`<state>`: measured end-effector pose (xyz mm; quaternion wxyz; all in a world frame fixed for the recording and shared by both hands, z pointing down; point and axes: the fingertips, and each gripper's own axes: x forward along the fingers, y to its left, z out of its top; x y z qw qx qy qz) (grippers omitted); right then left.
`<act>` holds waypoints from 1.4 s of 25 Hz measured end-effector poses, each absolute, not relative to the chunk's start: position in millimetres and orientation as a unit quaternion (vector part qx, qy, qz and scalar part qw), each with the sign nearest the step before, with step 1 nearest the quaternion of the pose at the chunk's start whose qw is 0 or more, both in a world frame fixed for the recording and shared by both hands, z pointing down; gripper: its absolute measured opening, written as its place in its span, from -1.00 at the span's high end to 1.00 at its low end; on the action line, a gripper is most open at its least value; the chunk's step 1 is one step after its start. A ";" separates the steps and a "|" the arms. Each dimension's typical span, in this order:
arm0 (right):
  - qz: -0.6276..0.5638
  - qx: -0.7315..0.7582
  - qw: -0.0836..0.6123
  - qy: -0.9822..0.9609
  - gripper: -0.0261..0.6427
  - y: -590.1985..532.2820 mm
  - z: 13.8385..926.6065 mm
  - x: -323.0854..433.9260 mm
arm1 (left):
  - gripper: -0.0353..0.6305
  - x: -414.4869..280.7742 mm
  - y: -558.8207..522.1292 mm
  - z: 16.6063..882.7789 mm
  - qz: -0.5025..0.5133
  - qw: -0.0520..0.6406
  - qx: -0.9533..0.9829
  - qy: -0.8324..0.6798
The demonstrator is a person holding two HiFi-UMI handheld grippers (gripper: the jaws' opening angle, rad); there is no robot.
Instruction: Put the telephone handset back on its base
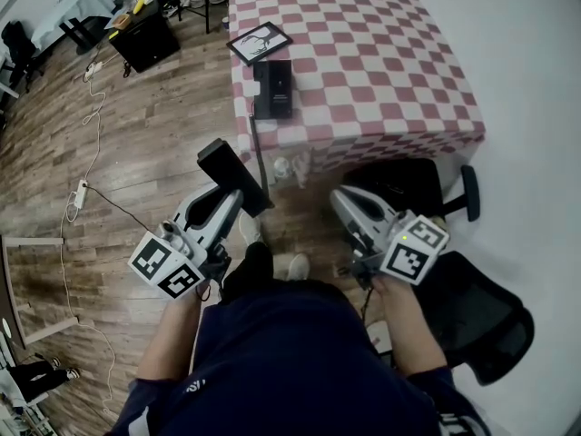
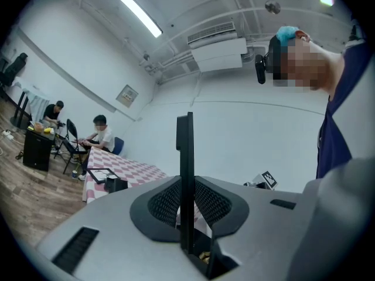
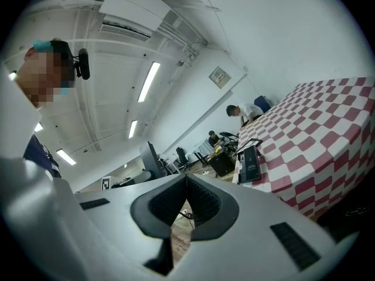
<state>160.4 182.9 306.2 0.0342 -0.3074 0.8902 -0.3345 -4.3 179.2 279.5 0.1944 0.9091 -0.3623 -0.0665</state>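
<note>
Left gripper (image 1: 238, 192) is pinching the black handset (image 1: 229, 167); right gripper (image 1: 338, 195) is holding its jaws together, empty; base (image 1: 273, 89) is sitting on table (image 1: 381, 62)

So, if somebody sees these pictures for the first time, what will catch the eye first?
First the table with its red and white checked cloth, at the top of the head view, with the black telephone base near its left edge, next to a framed picture. Then the black handset, clamped in the left gripper over the wooden floor, not yet at the table. The right gripper is shut on nothing.
</note>
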 end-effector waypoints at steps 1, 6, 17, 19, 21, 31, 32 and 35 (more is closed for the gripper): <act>-0.336 -0.309 0.033 0.889 0.87 177.7 307.5 156.1 | 0.62 -7.9 173.1 281.9 -0.067 0.198 0.909 -0.360; -0.338 -0.317 0.023 0.886 0.87 144.1 312.1 130.5 | 0.62 -30.0 134.8 292.2 -0.071 0.211 0.910 -0.351; -0.350 -0.318 -0.014 0.881 0.87 57.3 332.9 51.4 | 0.62 -92.3 37.9 321.0 -0.069 0.252 0.907 -0.329; -0.352 -0.325 -0.018 0.878 0.87 44.2 334.8 44.0 | 0.62 -101.1 23.4 324.2 -0.069 0.258 0.908 -0.324; -0.352 -0.332 -0.020 0.875 0.87 30.9 335.3 37.5 | 0.62 -109.3 9.7 326.4 -0.068 0.262 0.908 -0.318; -0.353 -0.364 -0.025 0.861 0.87 -11.8 335.4 20.2 | 0.62 -130.6 -39.9 334.0 -0.070 0.280 0.913 -0.289; -0.354 -0.368 -0.026 0.859 0.87 -15.2 336.6 20.7 | 0.62 -131.7 -43.5 334.9 -0.071 0.281 0.913 -0.287; -0.359 -0.380 -0.029 0.852 0.87 -26.1 339.8 24.9 | 0.62 -134.6 -53.9 337.4 -0.072 0.286 0.912 -0.285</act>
